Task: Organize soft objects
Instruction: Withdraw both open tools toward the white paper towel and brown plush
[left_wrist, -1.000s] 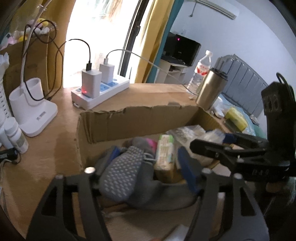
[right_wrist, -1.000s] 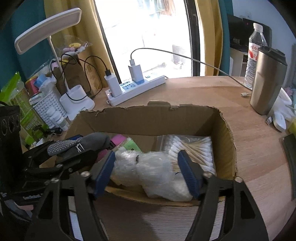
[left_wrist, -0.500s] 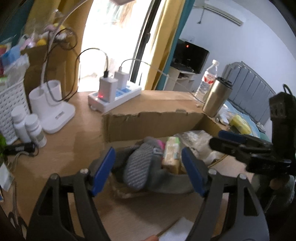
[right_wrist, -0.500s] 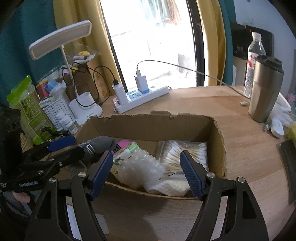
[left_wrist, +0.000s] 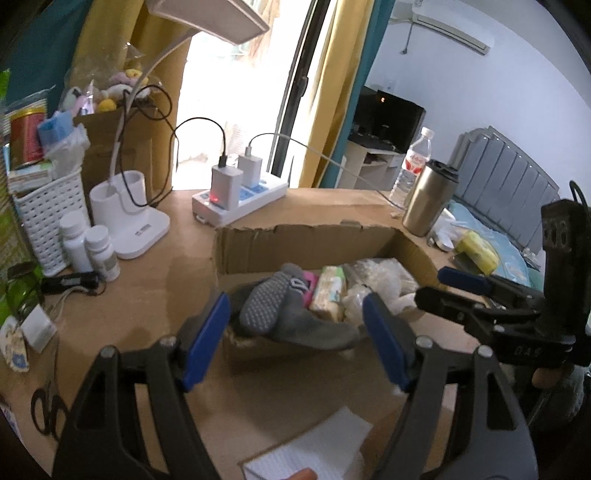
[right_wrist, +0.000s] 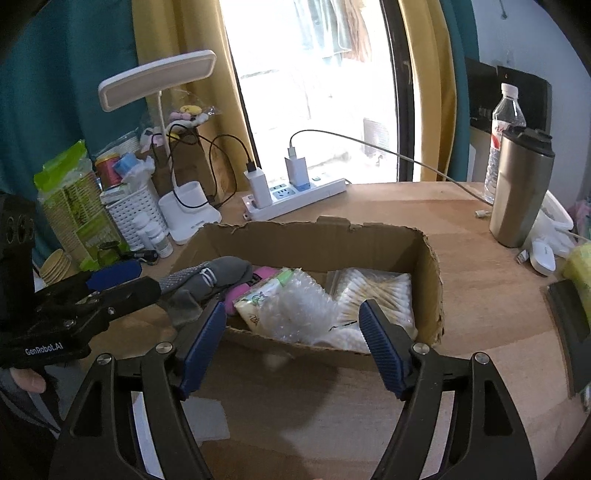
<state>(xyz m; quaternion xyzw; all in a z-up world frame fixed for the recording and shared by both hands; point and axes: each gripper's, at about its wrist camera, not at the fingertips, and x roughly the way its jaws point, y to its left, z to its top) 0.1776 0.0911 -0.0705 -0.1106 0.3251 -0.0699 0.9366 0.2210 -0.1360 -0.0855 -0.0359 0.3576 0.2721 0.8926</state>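
The left gripper (left_wrist: 295, 332) hung with its jaws spread wide and empty, just short of the near wall of the cardboard box (left_wrist: 306, 243); the right gripper (right_wrist: 291, 339) stood likewise wide and empty at the same box from its own side. Inside lay grey socks (left_wrist: 291, 314) with dotted soles, draped over the near left rim, beside a tissue pack (left_wrist: 328, 291), a crumpled bubble-wrap bag (right_wrist: 295, 302) and a packet of cotton swabs (right_wrist: 373, 291). The box sat on a wooden table (right_wrist: 480, 280), near a power strip (right_wrist: 295, 199)
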